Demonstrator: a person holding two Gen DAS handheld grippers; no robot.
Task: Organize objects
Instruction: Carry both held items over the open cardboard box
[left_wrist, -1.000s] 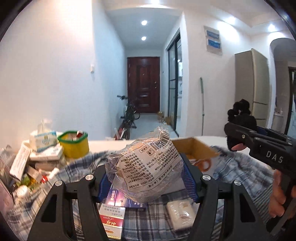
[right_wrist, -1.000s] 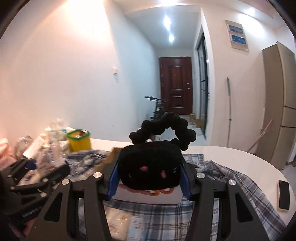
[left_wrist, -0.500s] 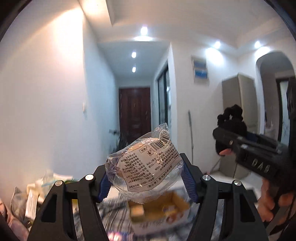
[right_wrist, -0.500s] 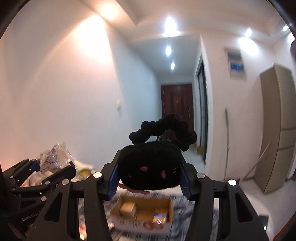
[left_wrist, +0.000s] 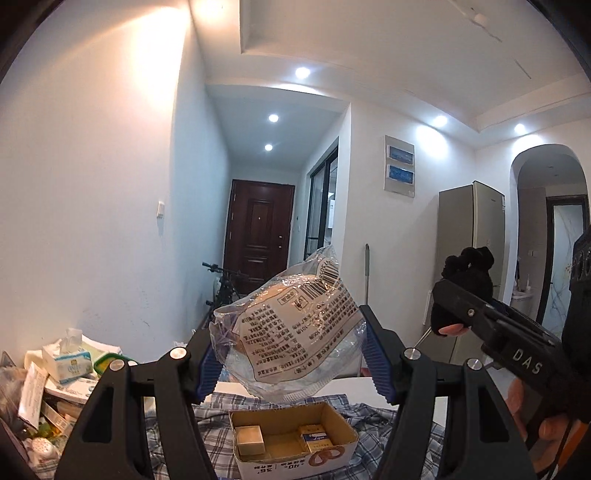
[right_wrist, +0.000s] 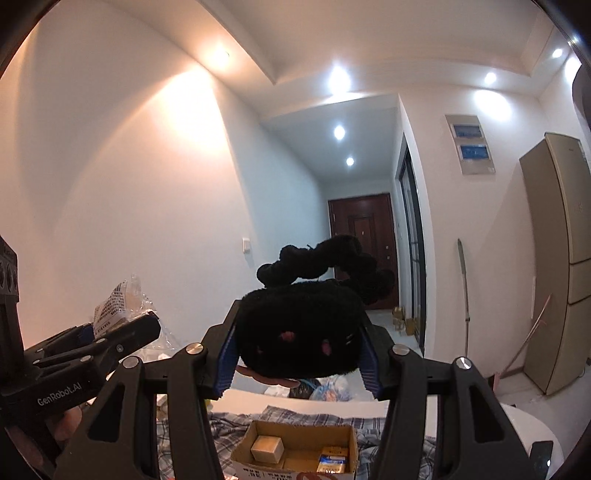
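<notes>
While left gripper (left_wrist: 291, 354) clamps packet (left_wrist: 288, 328), right gripper (right_wrist: 299, 354) clamps plush (right_wrist: 299, 332).

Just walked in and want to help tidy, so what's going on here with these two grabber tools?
A person is sorting clutter with a handheld gripper in each hand. The left gripper is clamped on a clear plastic packet with printed text, and the right gripper is clamped on a black fuzzy plush. Both are held in the air above an open cardboard box that sits on a plaid cloth and already has a few small boxes inside.
</notes>
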